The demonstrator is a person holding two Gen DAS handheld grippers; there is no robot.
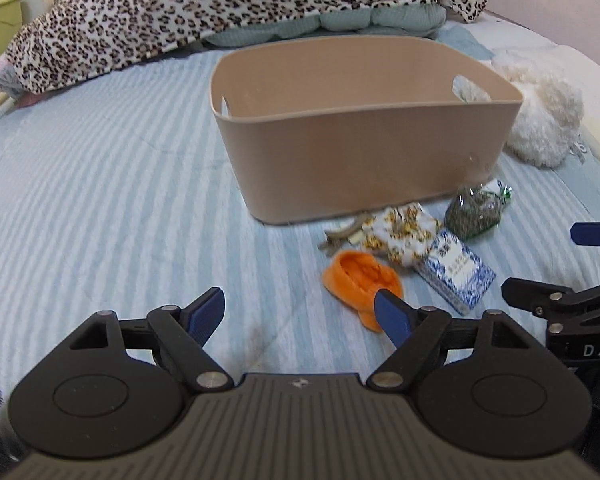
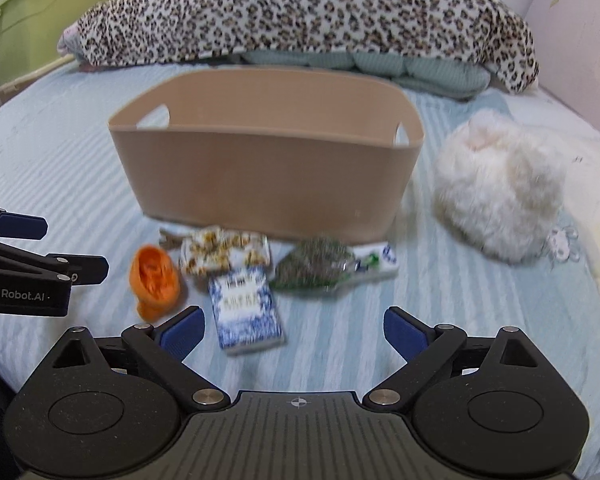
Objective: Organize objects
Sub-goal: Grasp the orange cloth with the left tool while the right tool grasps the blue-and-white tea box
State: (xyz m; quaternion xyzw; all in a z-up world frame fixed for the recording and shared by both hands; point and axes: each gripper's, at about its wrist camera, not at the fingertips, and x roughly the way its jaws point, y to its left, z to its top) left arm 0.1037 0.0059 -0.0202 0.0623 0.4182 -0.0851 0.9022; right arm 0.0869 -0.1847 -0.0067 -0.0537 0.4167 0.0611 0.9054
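Right now both grippers hover over the striped blue bed (image 1: 100, 184), fingers spread wide and holding nothing. Directly ahead of the right gripper (image 2: 292, 330) lies the blue-and-white patterned carton (image 2: 244, 308), long axis pointing toward the tan plastic basket (image 2: 268, 168). The left gripper (image 1: 300, 314) sits nearer the crumpled orange cloth (image 1: 360, 276), just ahead-right.

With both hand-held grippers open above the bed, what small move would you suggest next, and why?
Probably ease the right hand-held gripper forward and down onto the blue-and-white box. It lies nearest, just ahead of the open jaws, which hold nothing. The tan bin behind it shows no contents from here, and the left hand-held gripper is nearer the orange pouch.
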